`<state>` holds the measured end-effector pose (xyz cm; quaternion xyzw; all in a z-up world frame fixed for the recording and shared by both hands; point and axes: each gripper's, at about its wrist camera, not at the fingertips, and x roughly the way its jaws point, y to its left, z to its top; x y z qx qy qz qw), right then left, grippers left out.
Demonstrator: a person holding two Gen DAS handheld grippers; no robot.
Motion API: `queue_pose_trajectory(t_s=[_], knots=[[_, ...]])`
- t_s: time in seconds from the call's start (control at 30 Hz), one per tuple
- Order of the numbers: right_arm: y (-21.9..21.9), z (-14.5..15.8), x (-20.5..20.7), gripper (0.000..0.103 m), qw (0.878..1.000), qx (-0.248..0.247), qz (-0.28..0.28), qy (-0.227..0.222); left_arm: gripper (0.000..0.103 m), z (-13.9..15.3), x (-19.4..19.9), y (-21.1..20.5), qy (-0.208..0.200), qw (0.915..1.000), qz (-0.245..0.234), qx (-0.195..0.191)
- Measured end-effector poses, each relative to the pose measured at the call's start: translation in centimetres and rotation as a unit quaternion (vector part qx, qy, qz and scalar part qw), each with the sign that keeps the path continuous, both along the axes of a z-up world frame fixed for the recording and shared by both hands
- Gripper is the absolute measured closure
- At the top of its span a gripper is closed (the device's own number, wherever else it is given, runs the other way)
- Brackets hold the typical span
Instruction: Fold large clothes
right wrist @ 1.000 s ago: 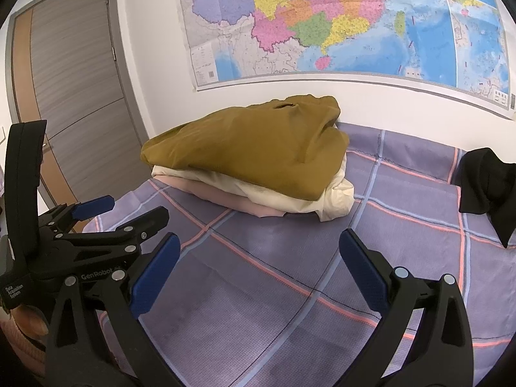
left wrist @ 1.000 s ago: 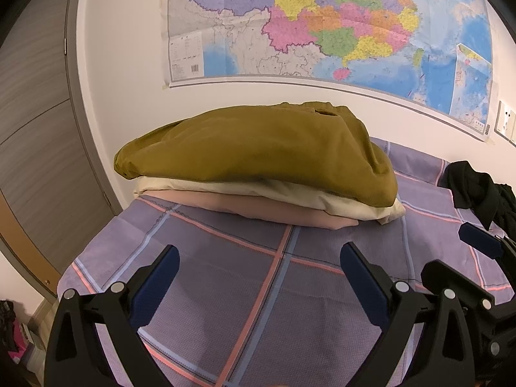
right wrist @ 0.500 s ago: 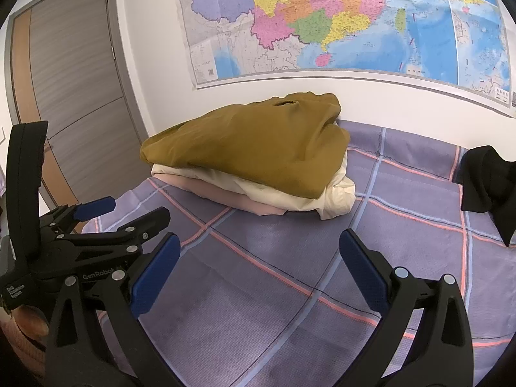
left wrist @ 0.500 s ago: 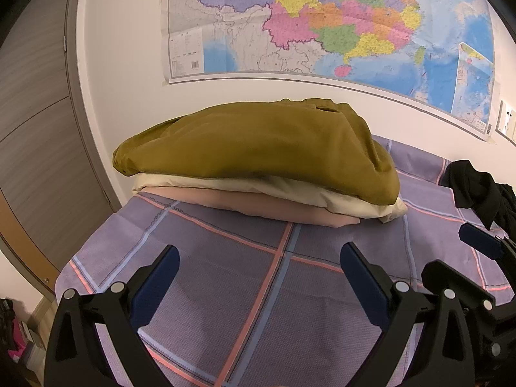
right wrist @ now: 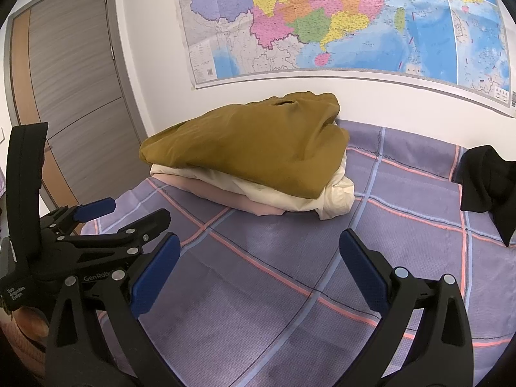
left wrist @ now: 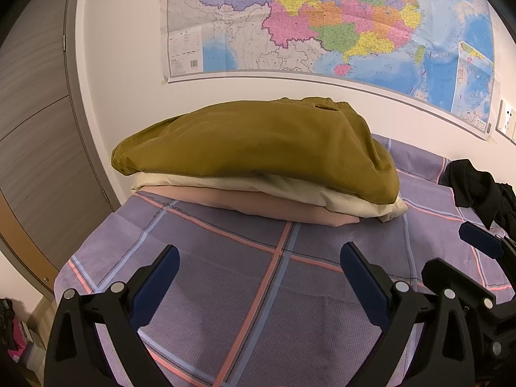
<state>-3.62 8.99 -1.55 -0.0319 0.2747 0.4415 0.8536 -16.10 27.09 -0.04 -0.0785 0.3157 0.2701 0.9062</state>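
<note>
Black garment [right wrist: 487, 187]: the one piece not yet folded, by my judgement; it lies crumpled at the right edge of the bed, well apart from the stack and partly cut off in both views.
How it will handle: soft and limp, probably light to middling. It will sag and bunch when lifted, so a pinch at one spot will only drag it.
Where to take hold: I would take two outer edges or corners, one per gripper, and spread it flat first (I cannot yet tell which part is collar, hem or sleeve).
Folded stack [left wrist: 258, 164]: an olive-brown piece on top, a cream one under it and a pinkish one at the bottom, lying by the wall at the far left of the bed. It looks finished, but the top layer bulges and could slide if nudged.
Bed [right wrist: 290, 290]: purple checked cover, bare in front of me, with room to lay the garment out.
Left gripper [left wrist: 258, 277]: fingers wide apart, holding nothing, above the cover.
Right gripper [right wrist: 258, 264]: fingers wide apart too, empty, just beside the left.
Wall map [right wrist: 322, 16]: above the stack, out of the way.
</note>
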Motion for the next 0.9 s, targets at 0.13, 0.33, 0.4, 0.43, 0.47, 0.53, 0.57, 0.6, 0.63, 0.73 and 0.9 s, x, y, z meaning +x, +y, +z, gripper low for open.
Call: queue_pose_trajectory(t_s=[0.13,0.33,0.4,0.43,0.47,0.53,0.57,0.6,0.63,0.73,0.9], knots=[[0.05,-0.02,0.03,0.005,1.000,0.000,0.000,0.000,0.007,-0.01,0.01,0.04,0.000,1.0000,0.001,0.000],[0.05,0.01,0.03,0.005,1.000,0.001,0.002,0.000,0.007,-0.03,-0.01,0.23,0.001,1.0000,0.002,-0.001],[0.06,0.00,0.05,0.005,1.000,-0.002,0.001,-0.001,0.007,-0.07,-0.02,0.26,0.001,1.0000,0.003,-0.001],[0.03,0.01,0.08,0.005,1.000,0.000,0.003,0.000,0.007,-0.07,-0.04,0.30,0.002,1.0000,0.003,-0.001],[0.06,0.00,0.08,0.005,1.000,-0.001,0.003,0.001,0.007,-0.06,-0.04,0.35,0.002,1.0000,0.003,-0.001],[0.09,0.01,0.10,0.005,1.000,0.000,0.003,0.000,0.007,-0.07,-0.06,0.44,0.001,1.0000,0.003,-0.002],[0.10,-0.01,0.13,0.005,1.000,0.000,0.004,0.000,0.007,-0.08,-0.06,0.44,0.001,1.0000,0.002,-0.001],[0.10,0.01,0.07,0.005,1.000,-0.002,0.003,0.000,0.007,-0.11,-0.04,0.42,0.001,1.0000,0.001,0.000],[0.09,0.01,0.08,0.005,1.000,-0.001,0.003,0.001,0.007,-0.13,-0.05,0.39,0.001,1.0000,0.000,0.000],[0.12,0.00,0.08,0.005,1.000,-0.001,0.002,0.001,0.007,-0.22,-0.08,0.35,0.003,1.0000,0.001,0.002],[-0.40,0.10,0.04,0.005,1.000,-0.001,-0.003,0.001,0.007,-0.19,0.08,0.33,0.000,1.0000,0.003,-0.007]])
